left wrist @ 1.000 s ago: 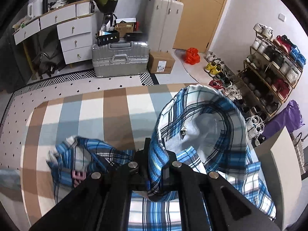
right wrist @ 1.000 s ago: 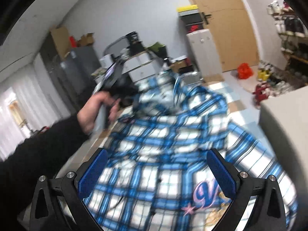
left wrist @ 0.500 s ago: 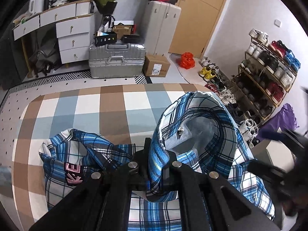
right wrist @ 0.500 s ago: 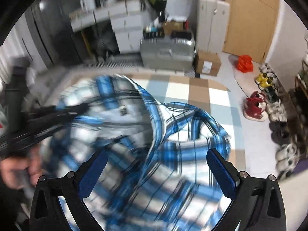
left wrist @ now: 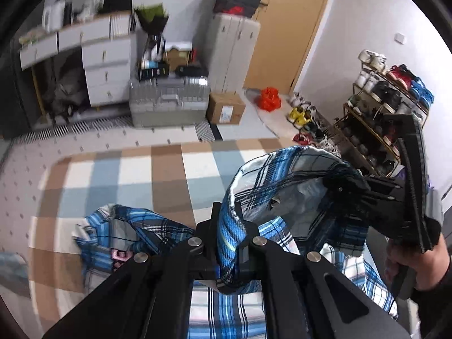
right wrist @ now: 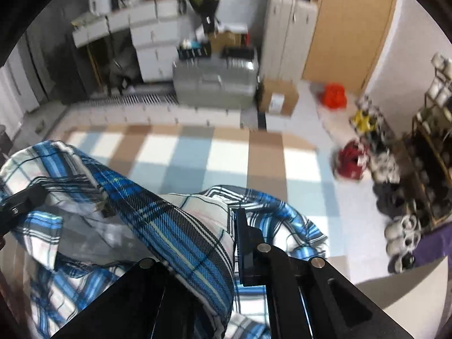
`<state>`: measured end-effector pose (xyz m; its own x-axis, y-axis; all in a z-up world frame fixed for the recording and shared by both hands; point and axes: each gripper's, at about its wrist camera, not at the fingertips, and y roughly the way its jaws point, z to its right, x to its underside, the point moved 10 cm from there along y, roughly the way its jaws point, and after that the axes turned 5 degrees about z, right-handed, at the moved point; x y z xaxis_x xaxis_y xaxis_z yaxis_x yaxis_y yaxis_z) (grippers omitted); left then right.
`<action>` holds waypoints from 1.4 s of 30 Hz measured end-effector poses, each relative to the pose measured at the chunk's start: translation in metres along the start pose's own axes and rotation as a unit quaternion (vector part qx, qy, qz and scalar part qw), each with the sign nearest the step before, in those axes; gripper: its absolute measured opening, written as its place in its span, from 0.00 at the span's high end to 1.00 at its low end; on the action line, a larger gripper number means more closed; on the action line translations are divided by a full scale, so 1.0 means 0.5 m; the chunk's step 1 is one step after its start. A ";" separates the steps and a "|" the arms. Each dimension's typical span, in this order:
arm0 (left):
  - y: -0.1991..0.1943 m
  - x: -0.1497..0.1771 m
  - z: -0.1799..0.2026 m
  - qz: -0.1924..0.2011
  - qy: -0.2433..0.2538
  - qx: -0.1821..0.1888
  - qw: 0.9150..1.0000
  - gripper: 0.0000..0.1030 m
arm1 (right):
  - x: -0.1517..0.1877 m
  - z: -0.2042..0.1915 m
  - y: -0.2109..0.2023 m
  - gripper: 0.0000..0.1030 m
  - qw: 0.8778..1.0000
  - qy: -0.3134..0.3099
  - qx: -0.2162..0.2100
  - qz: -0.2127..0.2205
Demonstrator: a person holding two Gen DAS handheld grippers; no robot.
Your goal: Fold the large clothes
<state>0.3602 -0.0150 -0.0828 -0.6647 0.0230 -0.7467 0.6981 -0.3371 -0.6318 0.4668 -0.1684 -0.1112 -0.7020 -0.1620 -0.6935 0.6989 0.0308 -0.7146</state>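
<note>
I counted one plaid shirt, my two grippers, left and right, one silver suitcase, one cardboard box, and one red bag.

My black left gripper pinches a blue, white and black plaid shirt. Beneath lies a brown, pale-blue and white checked cover.

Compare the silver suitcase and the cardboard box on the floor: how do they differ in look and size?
The silver suitcase is metallic grey with ribbed sides, while the cardboard box is plain brown with a white label on its face. The suitcase is clearly wider and taller than the box. The suitcase carries small dark items on its top; the box's top is bare. Both sit on the floor side by side, beyond the checked mat.
</note>
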 end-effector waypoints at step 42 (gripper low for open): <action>-0.132 0.423 0.017 -0.104 -0.097 -0.021 0.990 0.55 | 0.533 0.015 -0.258 0.09 0.998 0.047 -0.020 -0.037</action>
<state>0.1713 0.0040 -0.1970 -0.8311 -0.0951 -0.5479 0.5483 -0.3043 -0.7789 0.1904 -0.2228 -0.2030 -0.7630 -0.0722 -0.6424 0.6393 0.0626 -0.7664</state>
